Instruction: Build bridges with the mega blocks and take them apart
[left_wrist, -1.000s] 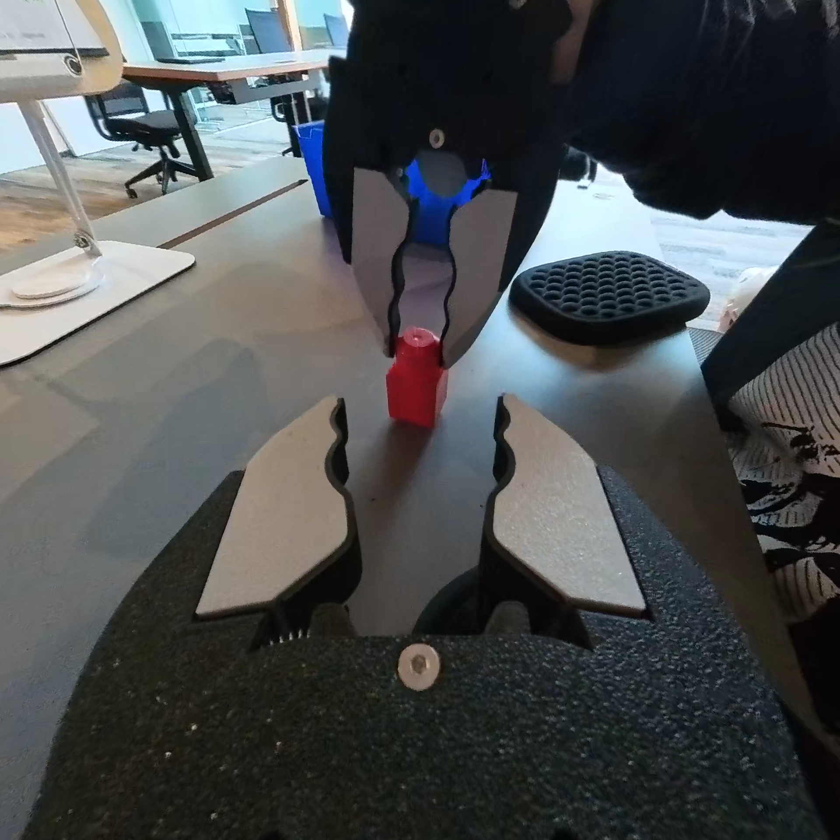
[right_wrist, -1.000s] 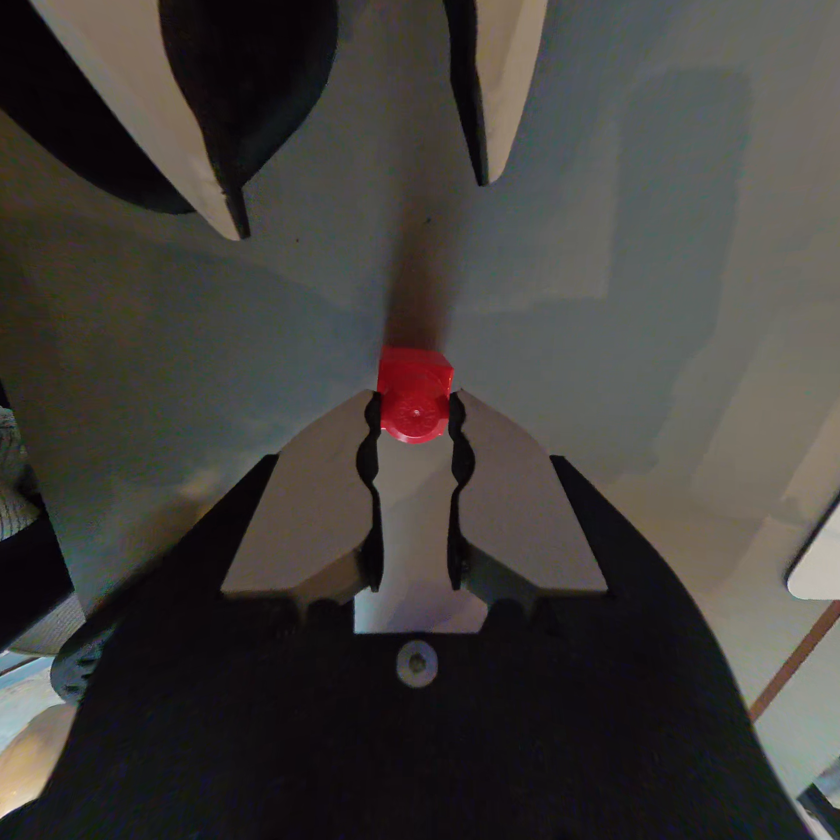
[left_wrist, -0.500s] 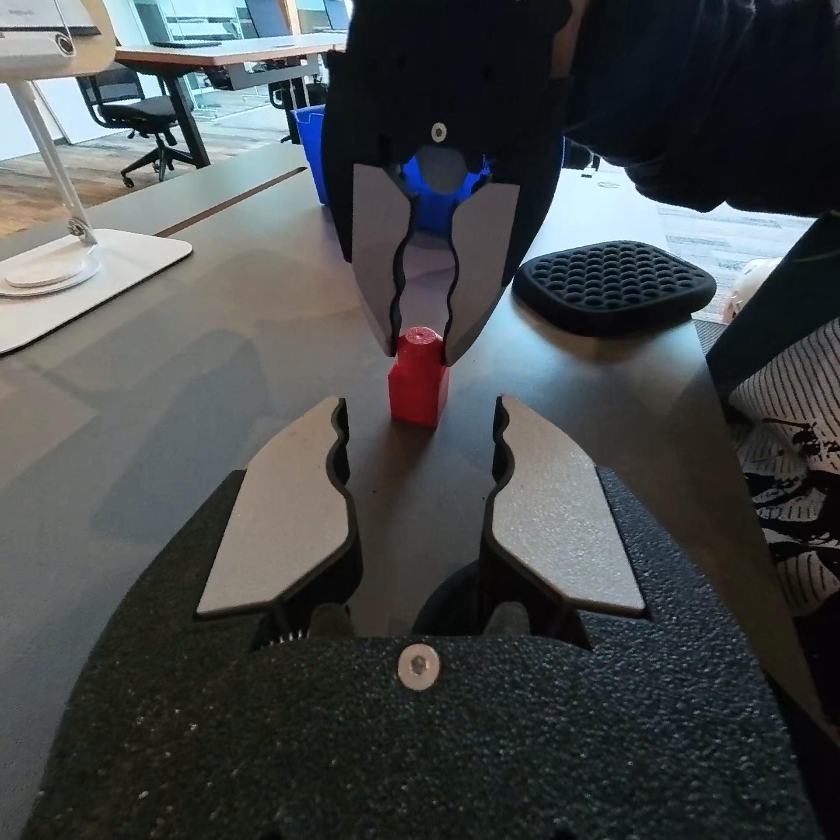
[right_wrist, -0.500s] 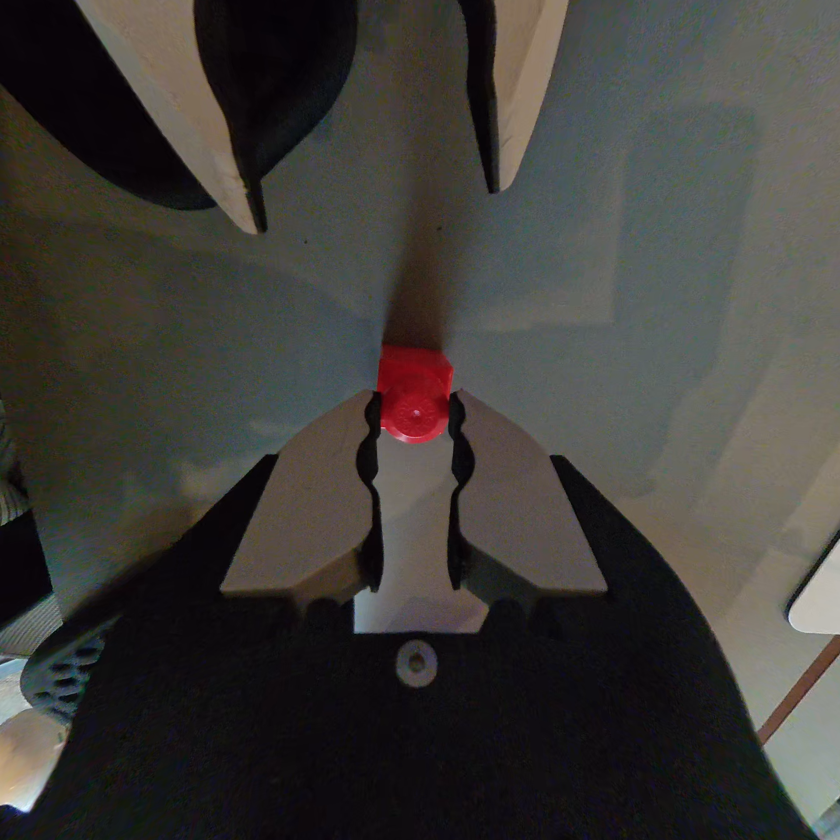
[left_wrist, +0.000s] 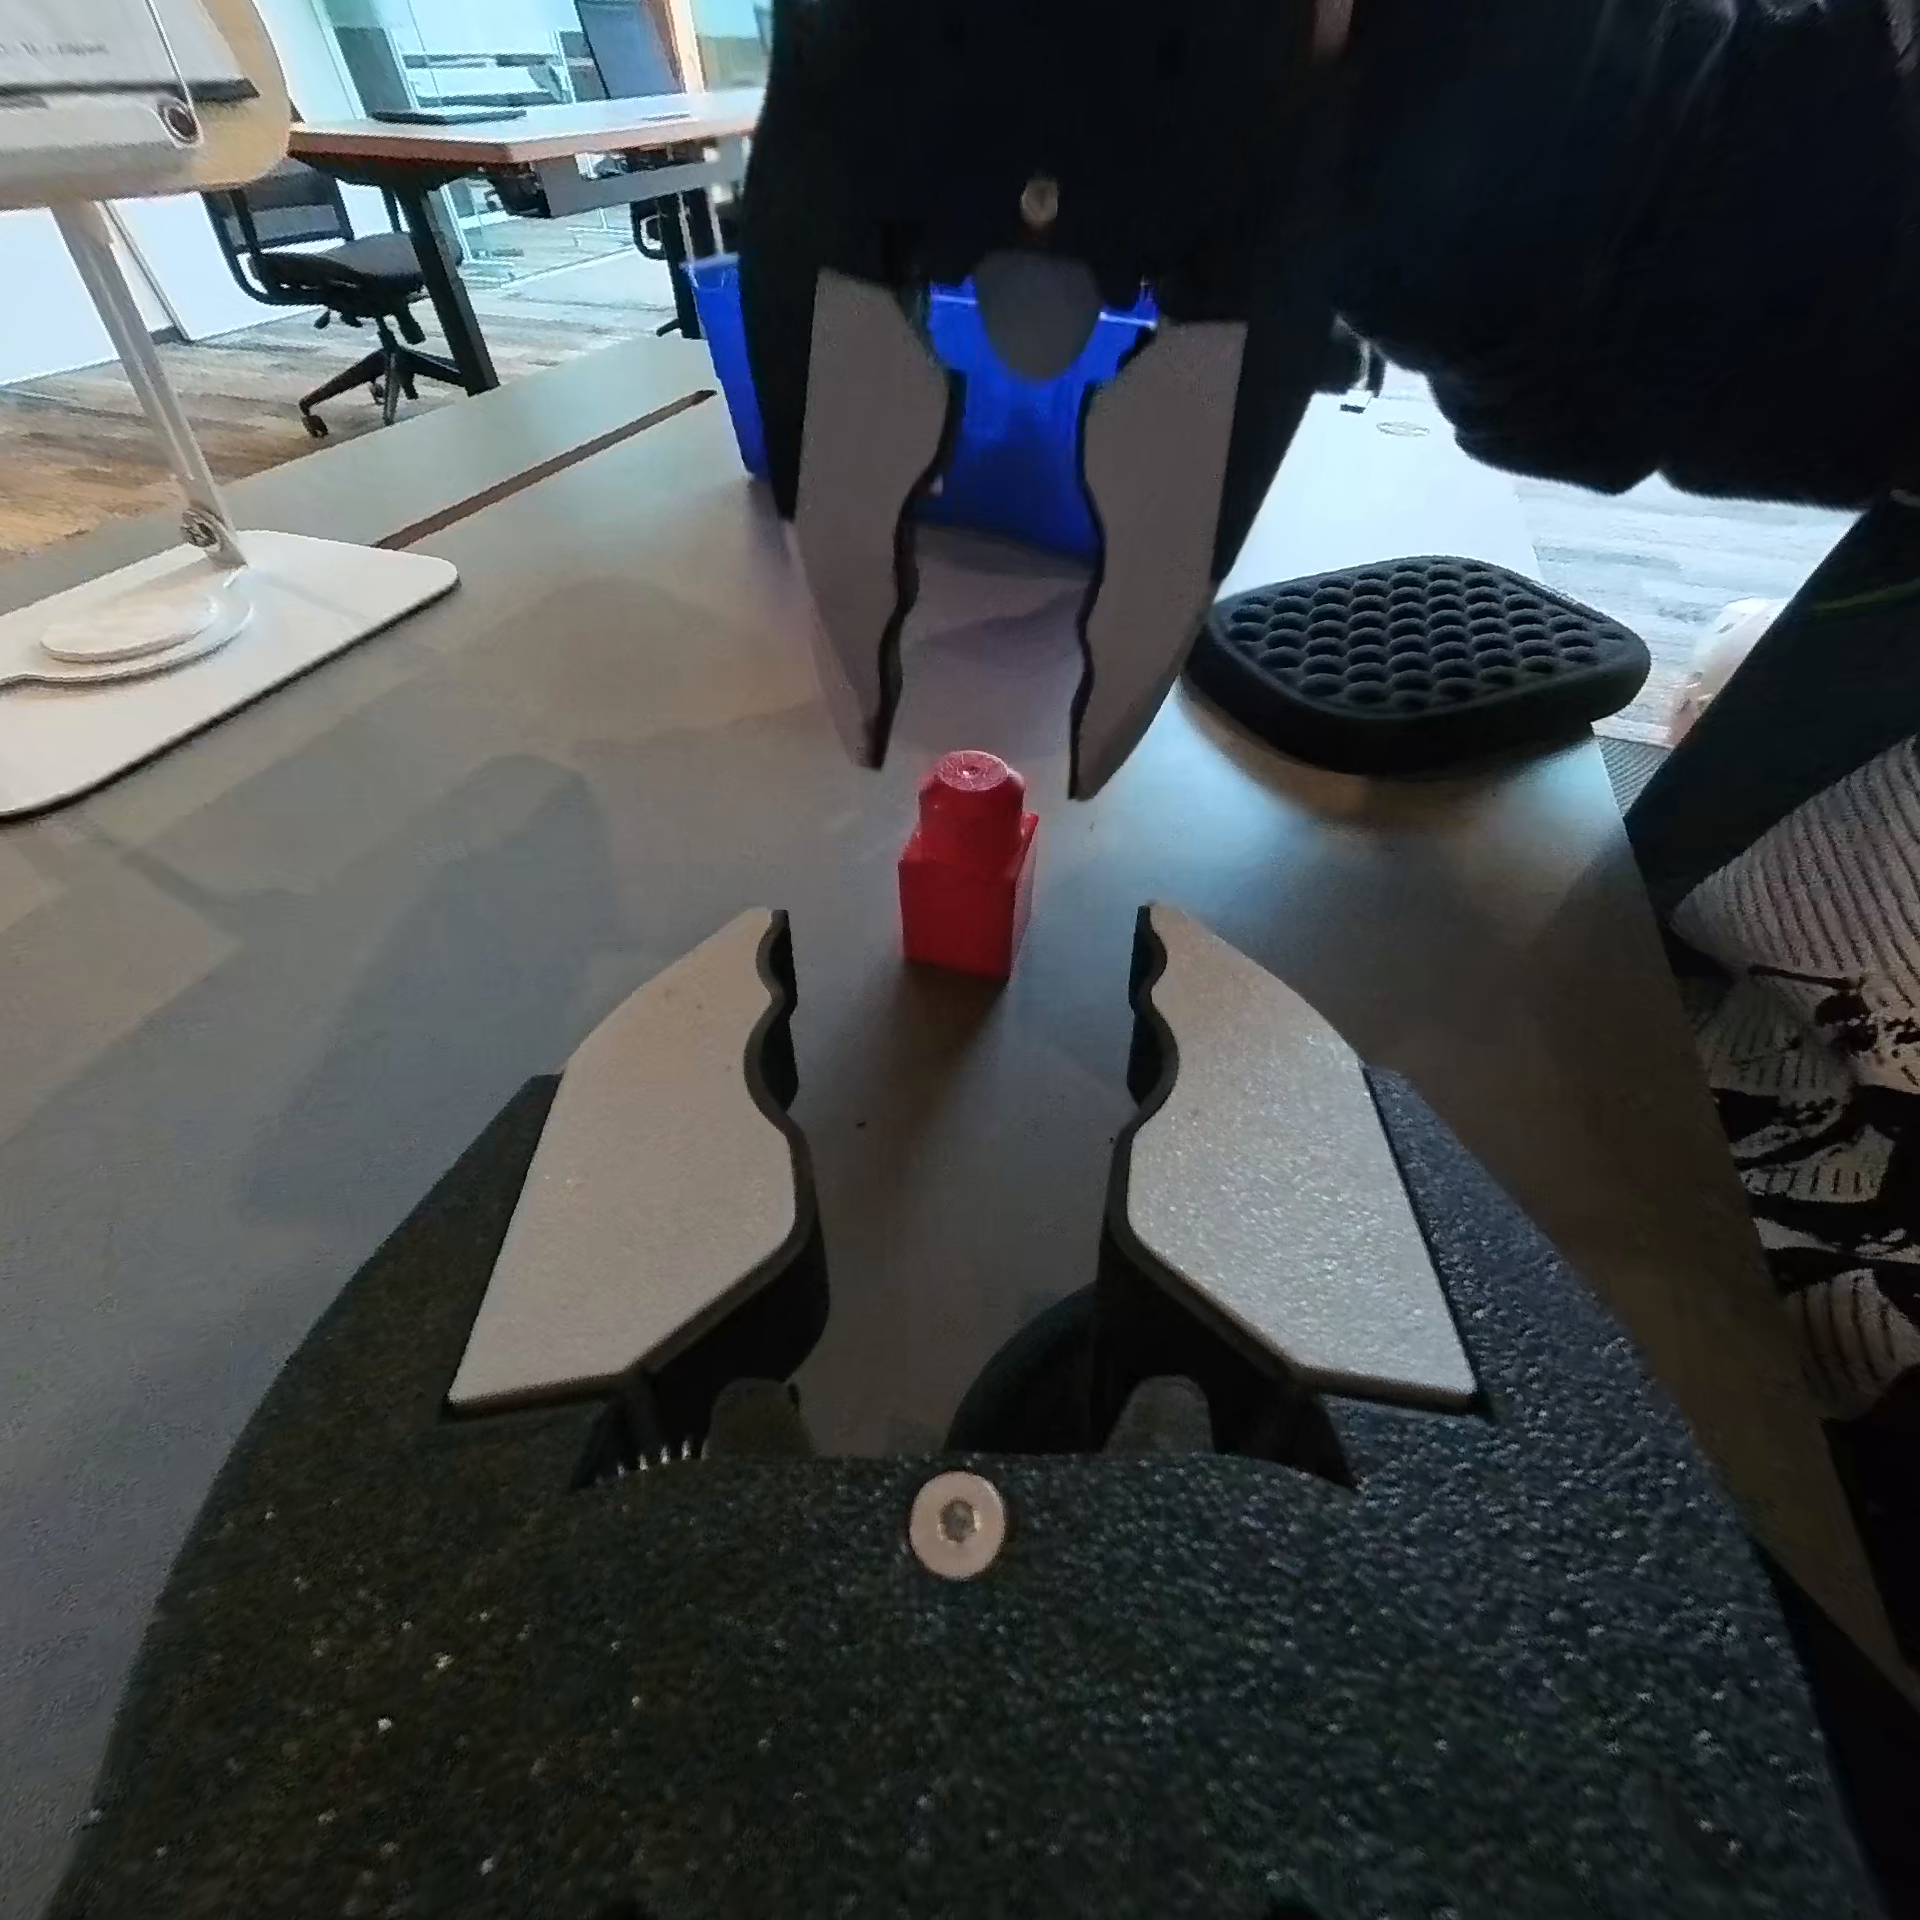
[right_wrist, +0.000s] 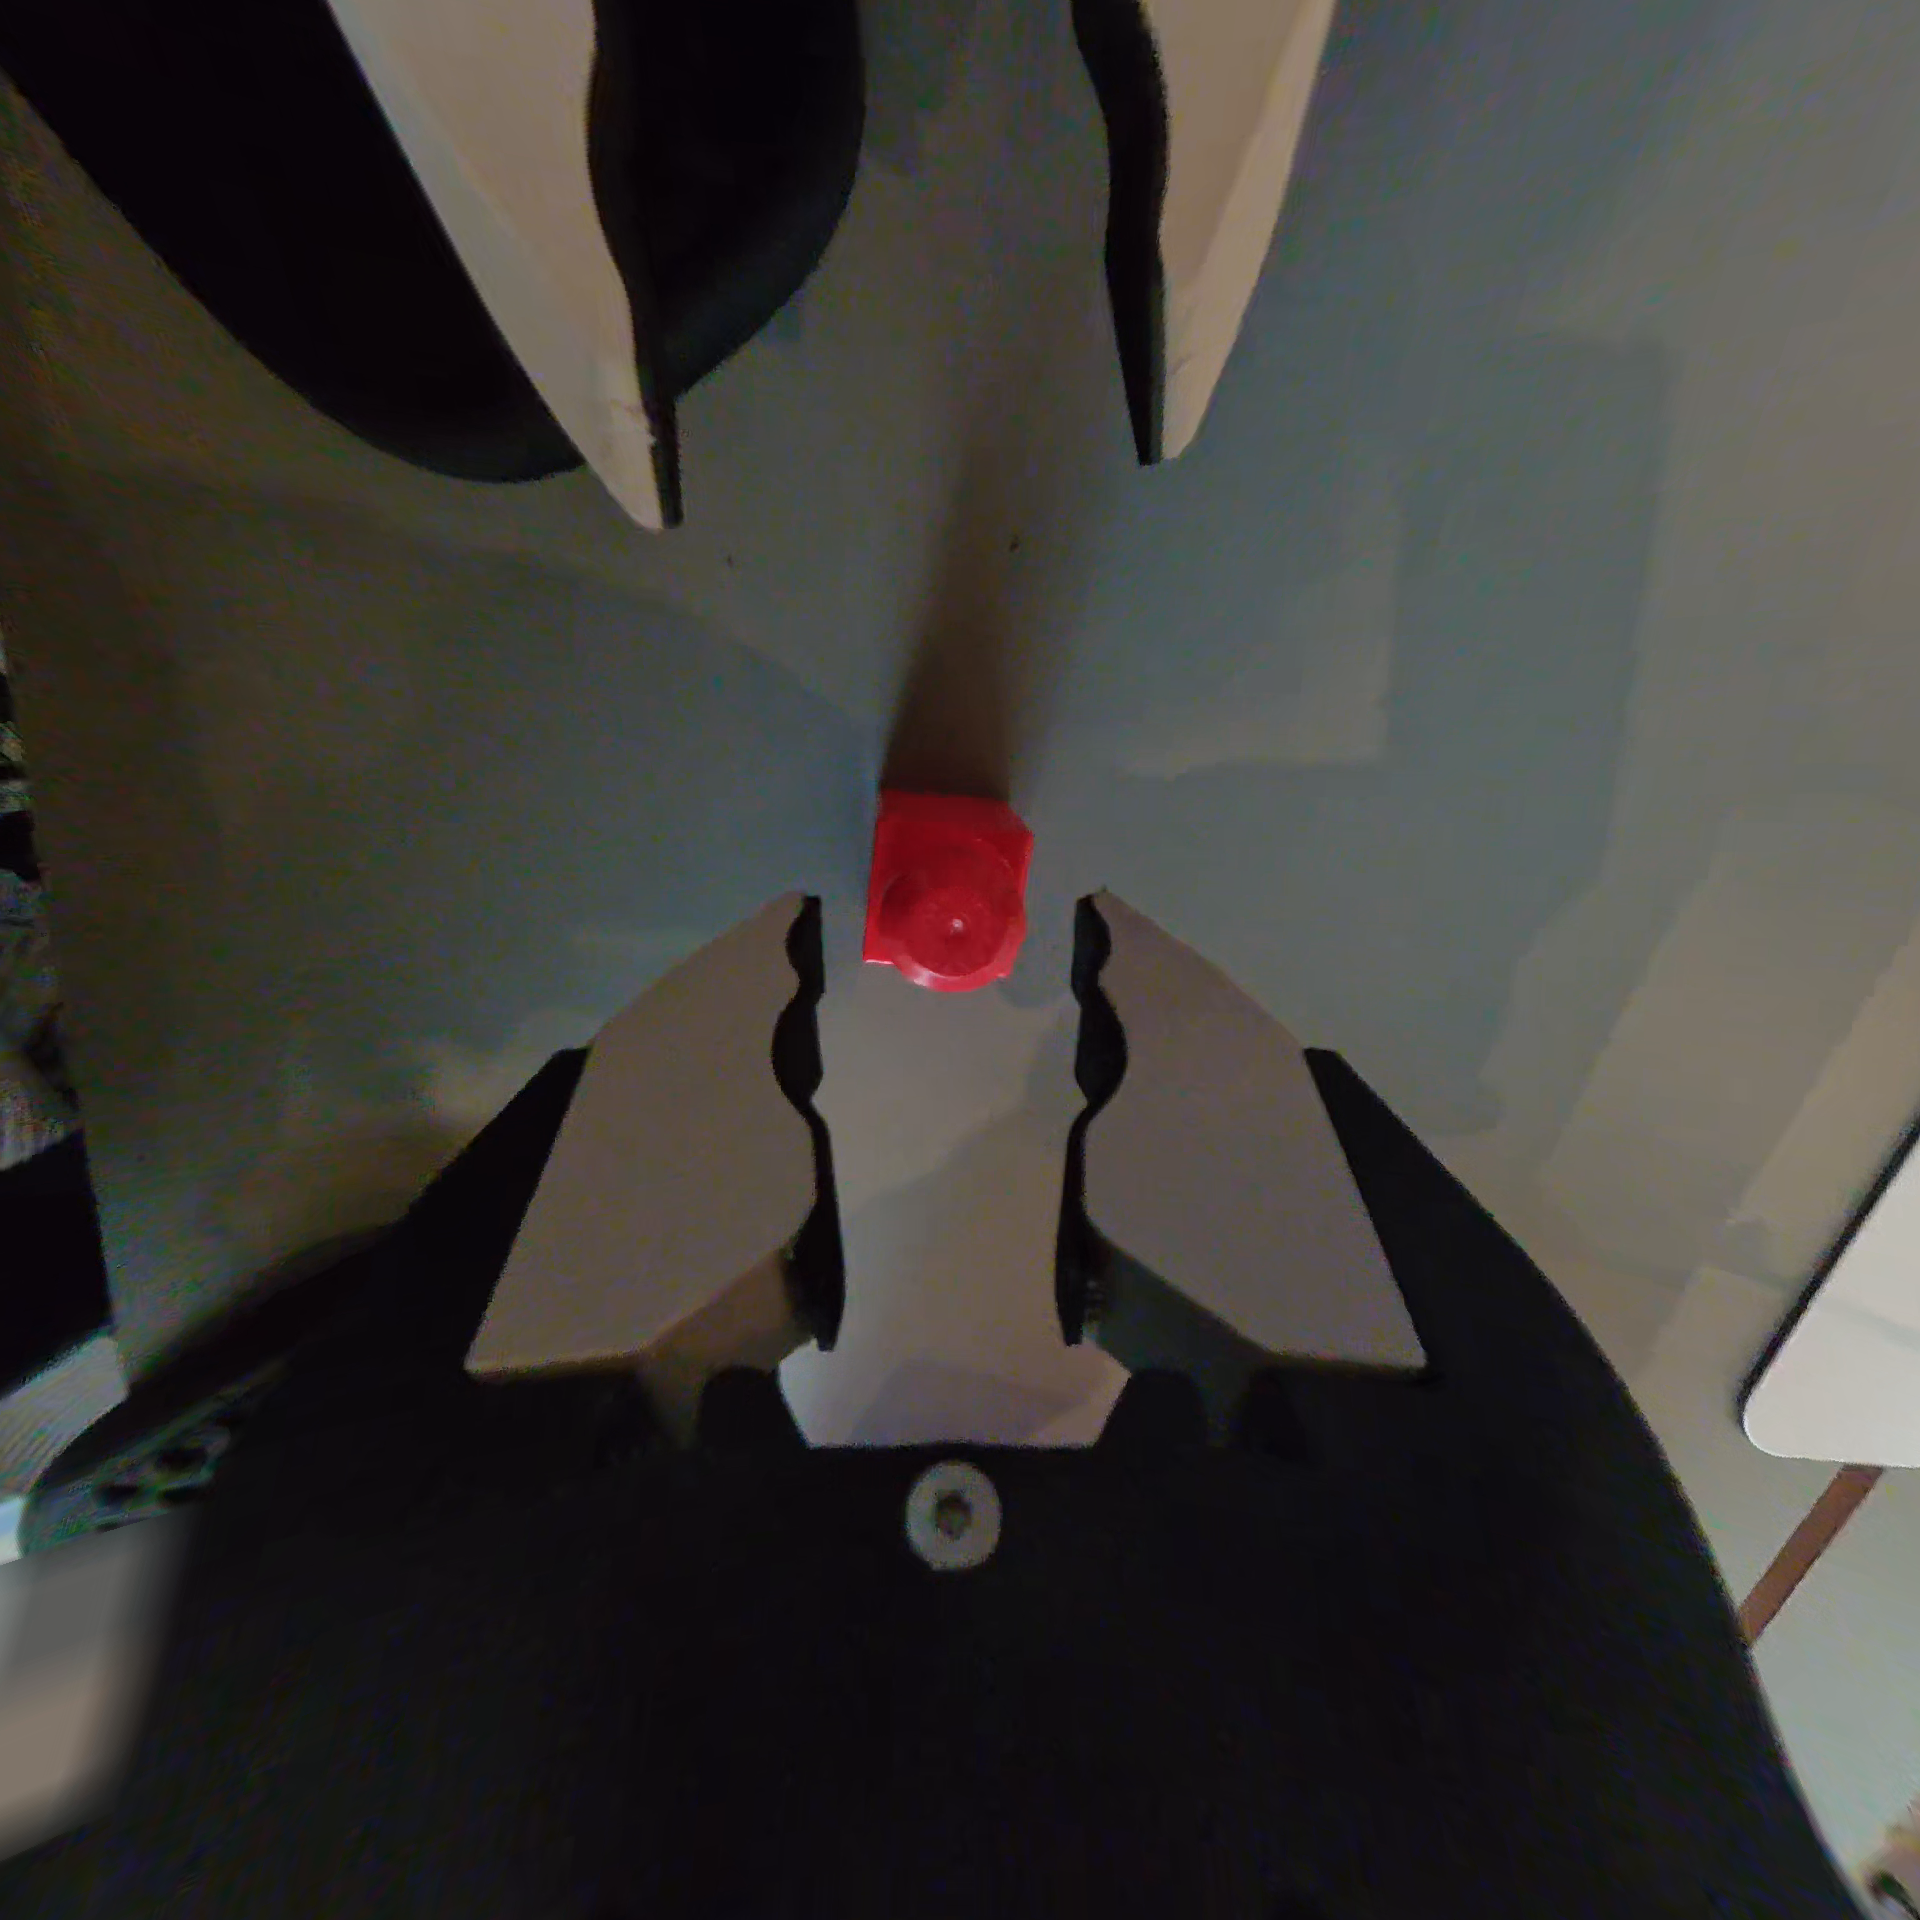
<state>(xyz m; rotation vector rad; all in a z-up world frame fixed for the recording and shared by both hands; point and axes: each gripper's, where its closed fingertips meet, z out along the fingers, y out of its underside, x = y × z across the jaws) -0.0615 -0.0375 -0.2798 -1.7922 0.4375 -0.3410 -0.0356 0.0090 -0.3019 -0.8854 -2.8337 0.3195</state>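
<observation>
A small red single-stud block (left_wrist: 966, 883) stands upright on the dark table (left_wrist: 416, 883). It also shows from above in the right wrist view (right_wrist: 948, 896). My right gripper (right_wrist: 948, 904) hangs over it, pointing down, open, with its fingertips a little above and to either side of the stud; it also shows in the left wrist view (left_wrist: 977, 769). My left gripper (left_wrist: 961, 920) is open and empty, low over the table, just in front of the block; it shows at the top of the right wrist view (right_wrist: 904, 488).
A blue bin (left_wrist: 1023, 457) stands behind the right gripper. A black honeycomb pad (left_wrist: 1413, 655) lies at the right. A white stand base (left_wrist: 197, 634) sits at the left. A person's patterned sleeve (left_wrist: 1808, 1039) is at the table's right edge. Tip to tip, the grippers are about 6 centimeters apart.
My right gripper has opened and let go of the red block's stud, then risen slightly. The block stays standing on the table. The left gripper has hardly moved.
</observation>
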